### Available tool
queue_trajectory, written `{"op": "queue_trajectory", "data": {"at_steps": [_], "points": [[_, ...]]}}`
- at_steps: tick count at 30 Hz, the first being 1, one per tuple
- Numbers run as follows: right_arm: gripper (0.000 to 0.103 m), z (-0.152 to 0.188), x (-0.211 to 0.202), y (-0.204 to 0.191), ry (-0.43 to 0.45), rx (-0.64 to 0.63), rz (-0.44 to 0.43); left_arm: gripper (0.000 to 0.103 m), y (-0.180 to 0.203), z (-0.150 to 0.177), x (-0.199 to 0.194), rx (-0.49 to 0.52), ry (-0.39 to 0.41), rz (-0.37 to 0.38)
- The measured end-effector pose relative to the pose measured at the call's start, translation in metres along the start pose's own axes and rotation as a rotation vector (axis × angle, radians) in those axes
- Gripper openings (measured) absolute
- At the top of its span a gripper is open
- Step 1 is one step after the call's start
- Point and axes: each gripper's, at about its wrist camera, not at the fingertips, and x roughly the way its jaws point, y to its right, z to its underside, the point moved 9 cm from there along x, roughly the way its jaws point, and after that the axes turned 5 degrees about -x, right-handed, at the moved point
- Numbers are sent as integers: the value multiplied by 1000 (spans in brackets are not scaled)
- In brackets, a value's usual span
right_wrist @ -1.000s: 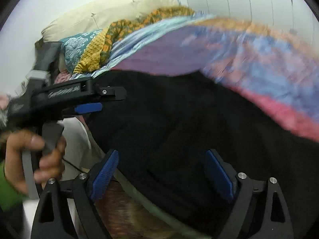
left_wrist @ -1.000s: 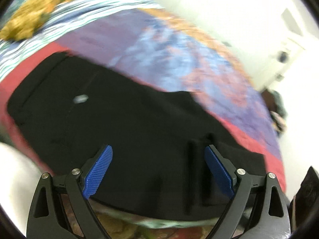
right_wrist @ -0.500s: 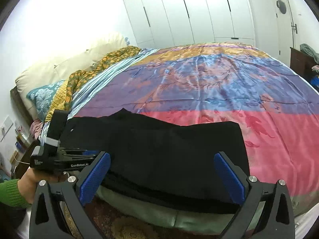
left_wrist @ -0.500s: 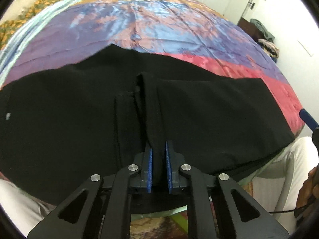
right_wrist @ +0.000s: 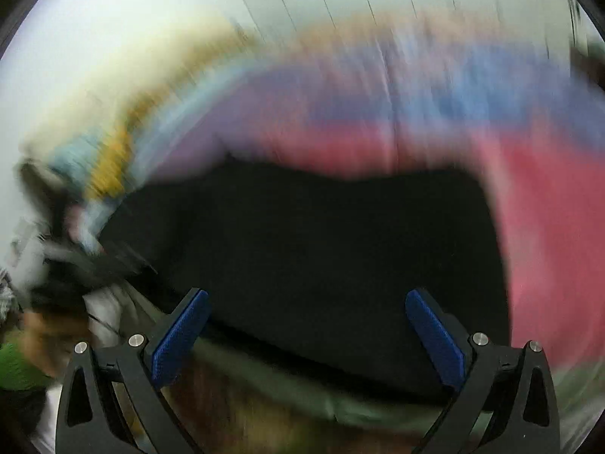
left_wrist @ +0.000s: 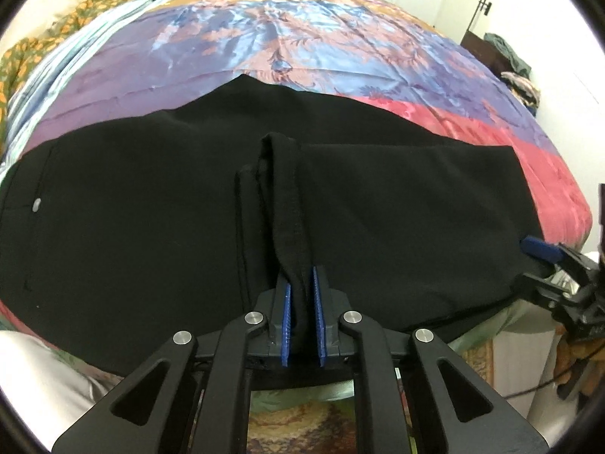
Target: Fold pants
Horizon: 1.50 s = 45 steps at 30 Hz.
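Left hand-held gripper (left_wrist: 302, 317) pinches the pants (left_wrist: 151, 227) hem; right hand-held gripper (right_wrist: 306, 335), gaping empty, should grasp the 3 o'clock edge.

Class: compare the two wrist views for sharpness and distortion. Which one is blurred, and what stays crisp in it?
Left wrist view: sharp, fisheye-bowed; black fabric pants on the multicoloured satin bedspread. Right wrist view: bedspread and pants smeared by motion blur; only the right gripper, with blue-padded jaws, stays crisp.
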Motion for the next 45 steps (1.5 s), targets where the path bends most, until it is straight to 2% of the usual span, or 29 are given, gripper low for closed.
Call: {"op": "queue_trajectory", "data": {"at_steps": [2,4,5,7,10,12,14,17,21,25,26,28,30,32,45], "points": [[103,-10,-13,-7,27,-27,15,10,1,1,0,11,3,-6],[103,-29,-30,-11,49,1,-30,10,2,1,0,24,6,-12],[103,-43,-39,-11,83,14,-54,10,3,1,0,30,7,-15],[103,-71,-49,-3,121,28,-46,10,3,1,0,34,8,-17],[103,-94,-32,24,78,88,-59,10,2,0,0,27,7,-10],[103,-86,-2,51,-9,164,-51,12,2,0,0,25,6,-4],[103,-68,26,67,-93,227,-78,12,4,1,1,29,7,-2],[103,-68,21,62,-60,165,-49,12,4,2,1,37,7,-10],[102,-82,-30,48,85,108,-1,12,3,1,2,24,1,-2],[103,-70,-66,35,159,20,66,12,3,1,3,23,0,-3],[103,-60,-67,35,159,9,63,12,3,1,3,22,0,-3],[103,-30,-41,41,44,36,36,12,3,2,4,20,-2,-3],[103,0,-12,53,-64,92,57,14,4,2,5,20,-4,7],[103,4,-10,54,-13,56,88,14,5,2,5,31,-1,-2],[103,4,-5,53,-12,39,109,16,5,4,7,32,0,0]]}}
